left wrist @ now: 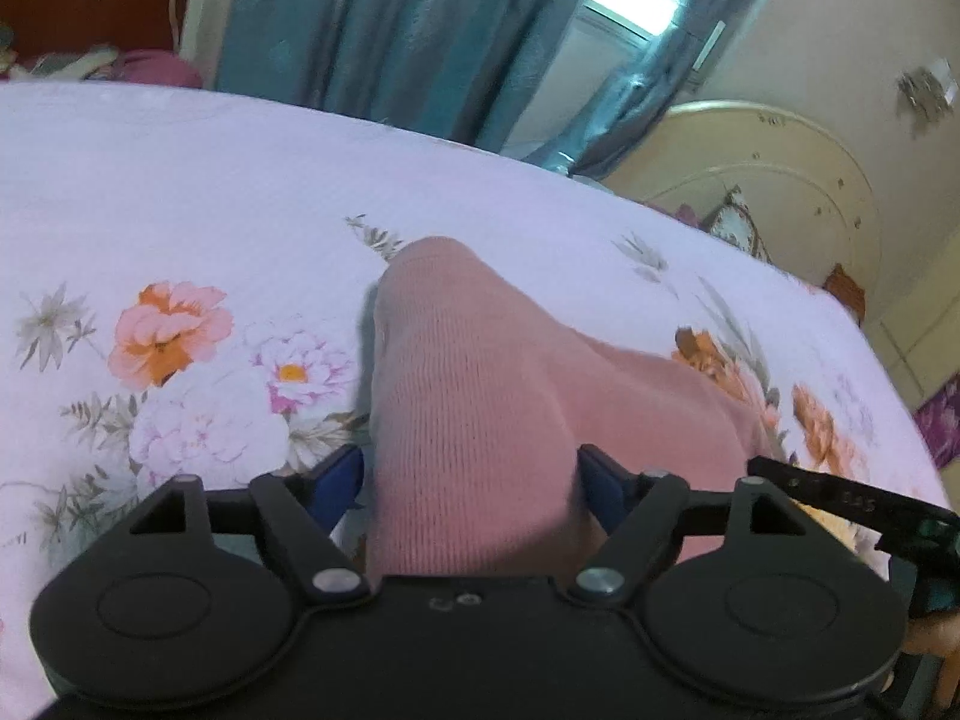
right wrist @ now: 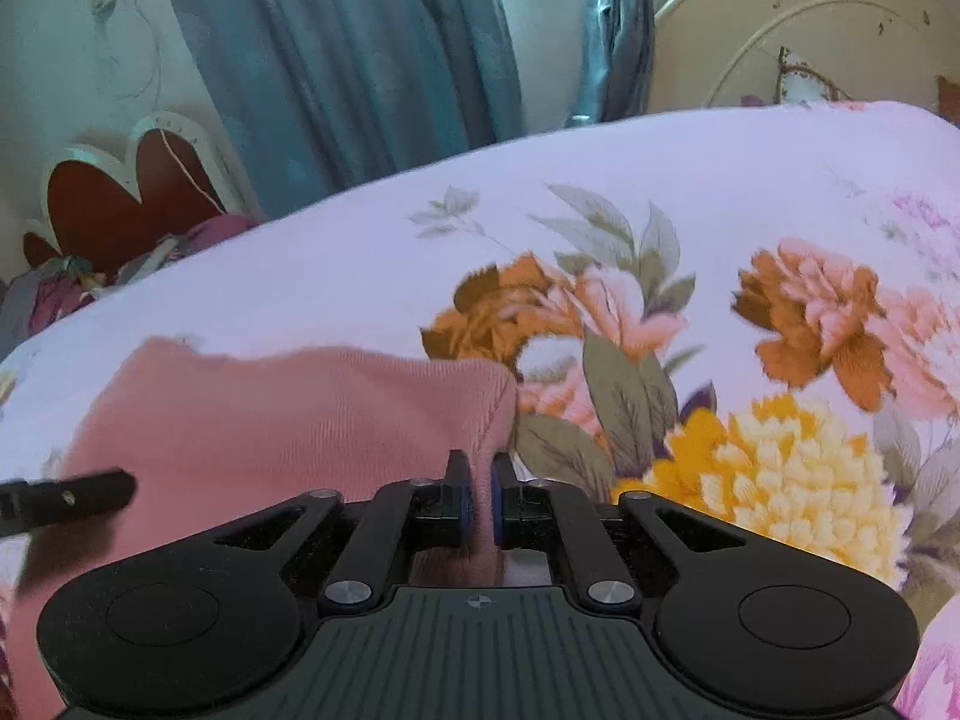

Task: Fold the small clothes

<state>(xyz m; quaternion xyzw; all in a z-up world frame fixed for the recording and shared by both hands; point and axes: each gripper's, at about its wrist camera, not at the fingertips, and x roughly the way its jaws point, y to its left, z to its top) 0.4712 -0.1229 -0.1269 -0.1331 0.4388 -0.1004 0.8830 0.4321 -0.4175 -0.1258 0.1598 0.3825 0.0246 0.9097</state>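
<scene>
Across a floral bedsheet (left wrist: 180, 192): pink knit garment (left wrist: 474, 396), spread flat, far end narrowing toward mid-bed, near end running under both sets of tongs.

Left tongs (left wrist: 471, 480): wide apart, blue pads flanking the garment's near part, one at each edge. Cloth bulging up between them; pressing or merely beside, impossible to tell. Tip of the other tool poking into the left view at lower right, over the garment's right edge.

Right tongs (right wrist: 478, 492): narrow, pads almost together, a pinch of pink cloth caught between them. Grip placed at the garment's near right corner, just below its folded right edge (right wrist: 504, 402). Most of the garment lying left of these tongs, stretching away toward the left view's tool, whose black tip shows at the frame's left edge above the cloth.

Right of the garment: large orange and yellow printed flowers (right wrist: 774, 468), bare of clothing.

Beyond the bed: teal curtains (right wrist: 336, 78), bright window behind, cream headboard (right wrist: 798, 24) at the far right, red heart-shaped cushion (right wrist: 120, 198) at the far left.
</scene>
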